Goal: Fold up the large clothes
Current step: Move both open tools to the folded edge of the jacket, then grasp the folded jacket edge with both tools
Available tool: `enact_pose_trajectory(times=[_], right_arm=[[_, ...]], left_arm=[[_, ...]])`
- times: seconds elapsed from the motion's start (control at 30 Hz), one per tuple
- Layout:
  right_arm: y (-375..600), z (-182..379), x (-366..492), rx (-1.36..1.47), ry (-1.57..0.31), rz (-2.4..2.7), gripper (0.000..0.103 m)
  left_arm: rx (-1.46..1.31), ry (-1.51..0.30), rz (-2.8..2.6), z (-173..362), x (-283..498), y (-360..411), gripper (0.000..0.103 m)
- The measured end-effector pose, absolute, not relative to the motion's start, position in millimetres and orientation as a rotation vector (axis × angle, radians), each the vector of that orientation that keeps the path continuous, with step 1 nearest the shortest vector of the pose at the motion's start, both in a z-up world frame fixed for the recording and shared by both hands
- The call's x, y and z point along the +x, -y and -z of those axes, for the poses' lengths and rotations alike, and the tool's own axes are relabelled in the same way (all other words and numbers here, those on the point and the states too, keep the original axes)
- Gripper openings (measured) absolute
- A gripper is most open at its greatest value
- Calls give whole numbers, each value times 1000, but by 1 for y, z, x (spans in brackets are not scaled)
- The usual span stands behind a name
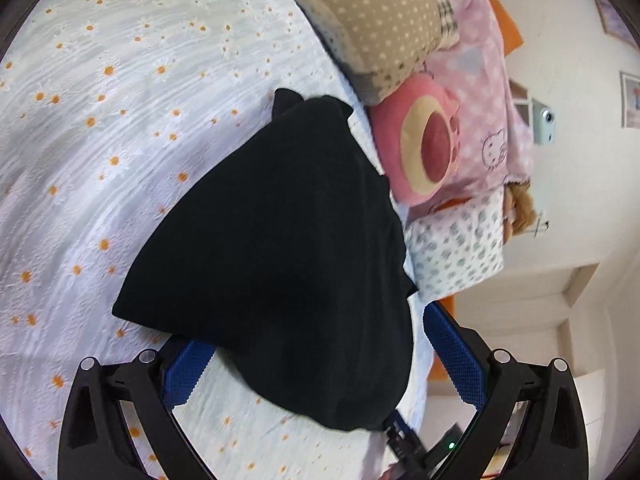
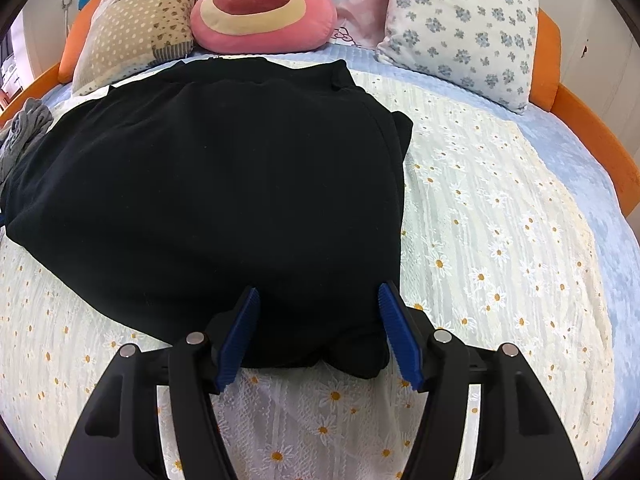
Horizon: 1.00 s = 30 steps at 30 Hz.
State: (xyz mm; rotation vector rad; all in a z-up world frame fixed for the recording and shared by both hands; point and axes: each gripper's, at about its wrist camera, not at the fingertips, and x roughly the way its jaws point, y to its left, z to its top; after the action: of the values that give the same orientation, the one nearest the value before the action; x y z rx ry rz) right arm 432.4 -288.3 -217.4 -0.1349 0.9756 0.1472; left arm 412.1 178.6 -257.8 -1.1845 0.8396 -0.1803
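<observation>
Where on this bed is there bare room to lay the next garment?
Free: the daisy bedspread right of the black garment, up to the floral pillow, and the strip before the right gripper. Crowded: the headboard end with pillows and pink plush; grey clothing far left.

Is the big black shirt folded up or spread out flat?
Partly folded: the black garment lies doubled over on the bedspread, its layered edges showing along one side.

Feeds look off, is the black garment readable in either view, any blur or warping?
Left wrist view: black garment is flat black, folds barely readable, the bedspread streaks with blur. Right wrist view: sharper, the garment shows faint seams, fisheye bulges the bed.
</observation>
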Motion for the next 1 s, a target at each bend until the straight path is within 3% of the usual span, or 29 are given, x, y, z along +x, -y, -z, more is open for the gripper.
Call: enact_pose_trajectory(times=[0.2,0.53,0.57,0.67,0.8,0.83,0.87,0.93,1.0], right_arm=[[286,216,431,-142,-965,-133,61],[211,166,435,-48,-907,-243,61],[199,163,437,-38,-906,-258,62],[170,157,442,-21,-888,-290,68],[138,152,437,28,-843,-333,67],[134,153,435,43,-834,-330,56],[132,156,434,48,-837,-333,33],[128,167,431,70,-858,-328,24],[126,178,428,53,-873,-312,22]], left_arm=[[-976,-885,128,253,413,-155,100],[-959,-959,56,248,448,-153,100],[-943,-961,52,247,448,-152,98],[-909,-981,8,248,443,-155,70],[-947,-998,42,255,436,-170,50],[-954,-998,50,256,435,-172,49],[-952,-1003,54,256,435,-173,45],[-932,-1007,56,254,435,-172,42],[-908,-1016,49,250,436,-170,36]])
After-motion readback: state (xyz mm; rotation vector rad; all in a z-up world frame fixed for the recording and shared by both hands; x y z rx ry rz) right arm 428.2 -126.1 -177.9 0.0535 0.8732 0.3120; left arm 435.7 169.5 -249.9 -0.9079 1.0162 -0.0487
